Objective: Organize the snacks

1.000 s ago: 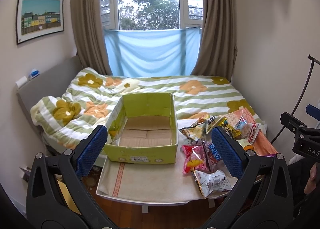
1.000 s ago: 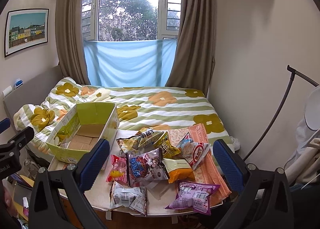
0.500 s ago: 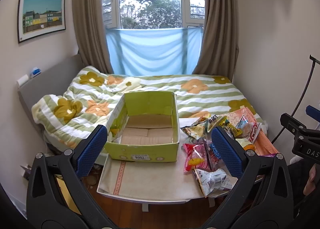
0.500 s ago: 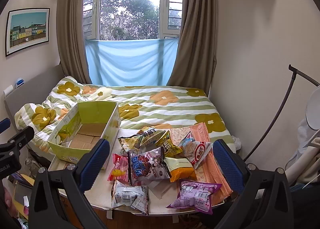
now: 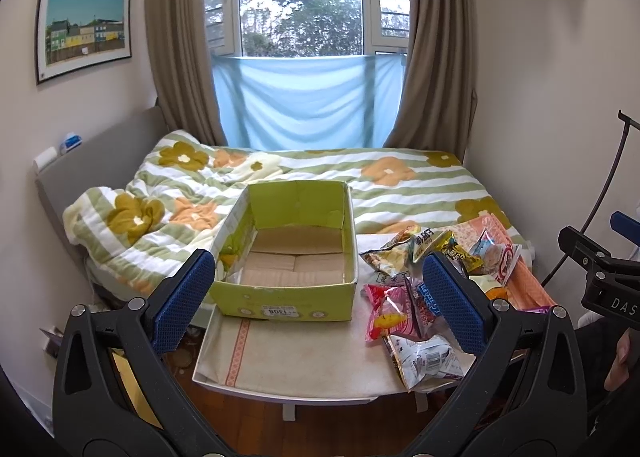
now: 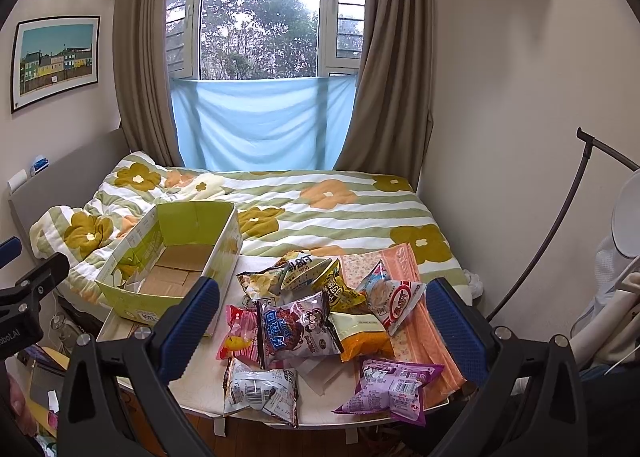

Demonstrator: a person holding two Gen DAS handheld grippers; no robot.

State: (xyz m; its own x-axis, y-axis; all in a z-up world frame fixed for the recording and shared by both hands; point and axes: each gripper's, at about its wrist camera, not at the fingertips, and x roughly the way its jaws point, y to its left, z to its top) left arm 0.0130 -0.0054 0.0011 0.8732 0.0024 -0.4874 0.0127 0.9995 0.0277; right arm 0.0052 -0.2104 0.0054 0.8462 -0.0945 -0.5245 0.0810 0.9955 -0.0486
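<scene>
Green cardboard makes up the box (image 5: pixel 286 257) on the left side of the tabletop (image 5: pixel 304 357), and it has nothing in it yet. Your left tongs (image 5: pixel 318 297) hang in the air in front of it, spread wide and holding nothing.

Next to the box, to the right, sits the heap of snacks (image 6: pixel 316 317). A pink bag (image 6: pixel 236 337) lies nearest the box. A dark bag with a cartoon face (image 6: pixel 296 329) leans on the middle of the heap. A silver bag (image 6: pixel 262 391) and a purple bag (image 6: pixel 390 385) lie at the front edge, apart from the rest. Your right tongs (image 6: pixel 320 327) float above the heap, wide apart too, with nothing between them.

You look to be at the very start: no snack is in the box. Next, I think you should lower the right tongs onto one loose bag, maybe the purple one, pinch its edge softly, and carry it left into the box. The words on the bags are too small to read.
</scene>
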